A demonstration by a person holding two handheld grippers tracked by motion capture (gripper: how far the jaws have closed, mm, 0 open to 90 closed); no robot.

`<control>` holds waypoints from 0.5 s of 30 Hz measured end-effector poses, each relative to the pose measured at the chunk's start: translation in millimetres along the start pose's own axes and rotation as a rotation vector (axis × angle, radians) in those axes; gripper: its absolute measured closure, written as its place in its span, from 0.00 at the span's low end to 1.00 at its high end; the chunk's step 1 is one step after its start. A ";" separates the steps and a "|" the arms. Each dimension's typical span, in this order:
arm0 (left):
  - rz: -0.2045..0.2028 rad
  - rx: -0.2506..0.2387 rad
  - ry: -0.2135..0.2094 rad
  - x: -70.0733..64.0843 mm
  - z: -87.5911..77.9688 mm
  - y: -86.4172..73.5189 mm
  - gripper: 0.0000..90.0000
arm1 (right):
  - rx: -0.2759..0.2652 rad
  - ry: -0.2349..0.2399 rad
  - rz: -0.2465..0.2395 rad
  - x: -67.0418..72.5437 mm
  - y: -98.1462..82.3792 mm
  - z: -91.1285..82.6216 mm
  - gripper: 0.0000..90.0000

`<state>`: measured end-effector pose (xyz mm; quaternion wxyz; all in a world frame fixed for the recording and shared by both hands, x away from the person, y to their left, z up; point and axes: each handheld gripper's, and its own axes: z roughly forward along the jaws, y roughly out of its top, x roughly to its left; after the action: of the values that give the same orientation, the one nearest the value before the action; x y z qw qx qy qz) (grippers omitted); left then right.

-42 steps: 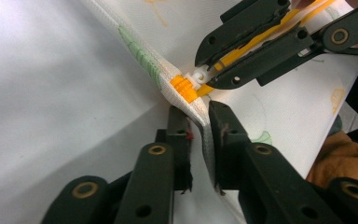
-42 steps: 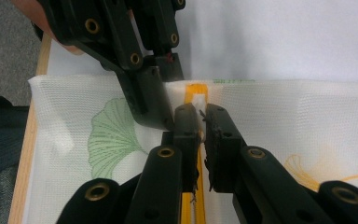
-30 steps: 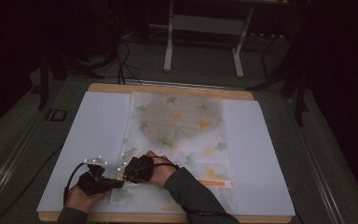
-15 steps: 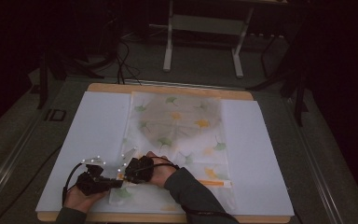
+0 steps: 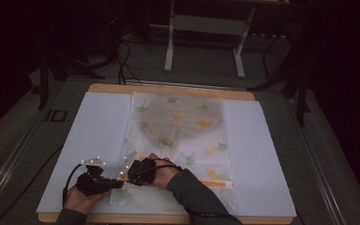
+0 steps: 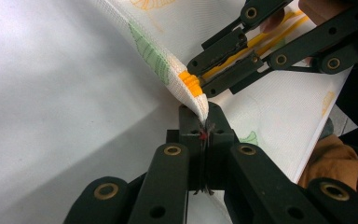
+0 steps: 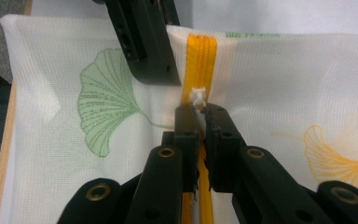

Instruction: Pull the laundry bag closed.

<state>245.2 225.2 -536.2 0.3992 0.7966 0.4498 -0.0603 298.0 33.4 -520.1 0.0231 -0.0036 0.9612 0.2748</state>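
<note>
- Black jaws of the left gripper (image 6: 204, 122) are pinched tight on the corner of the mesh bag (image 6: 279, 105), right at the end of the zipper. That corner is lifted a little off the table, so the bag cannot slide away.
- Just past those jaws sits the orange end of the zipper (image 6: 190, 83), and the right gripper reaches in from the other side, almost touching.
- In its own view, the right gripper (image 7: 201, 116) is squeezed shut on the small white zipper pull (image 7: 198, 96). The orange zipper runs straight ahead of it.
- One hand holds the bag still so the other can tug the pull along, I think. The zipper looks closed beyond the pull.
- Farther out, the bag lies flat with green and orange leaf prints.
- From above, both grippers (image 5: 122, 176) meet at the near left corner of the bag, on the white table cover (image 5: 258, 154).
</note>
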 end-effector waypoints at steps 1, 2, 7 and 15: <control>0.000 -0.004 0.002 -0.2 -0.3 0.0 0.98 | 0.001 -0.002 0.000 0.2 0.0 -0.3 0.94; 0.001 -0.005 0.002 -0.4 -0.5 0.1 0.98 | 0.007 -0.003 -0.004 0.2 0.0 -0.4 0.94; 0.003 -0.012 -0.001 -0.5 -2.4 0.0 0.98 | 0.011 -0.005 -0.007 0.2 0.7 -2.9 0.94; 0.003 -0.021 -0.005 -0.2 -3.3 -0.3 0.98 | 0.041 -0.008 -0.010 0.9 -3.2 -4.9 0.94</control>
<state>244.0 227.4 -534.1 0.4088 0.7930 0.4480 -0.0571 296.9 28.1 -517.7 0.0286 -0.0070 0.9666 0.2547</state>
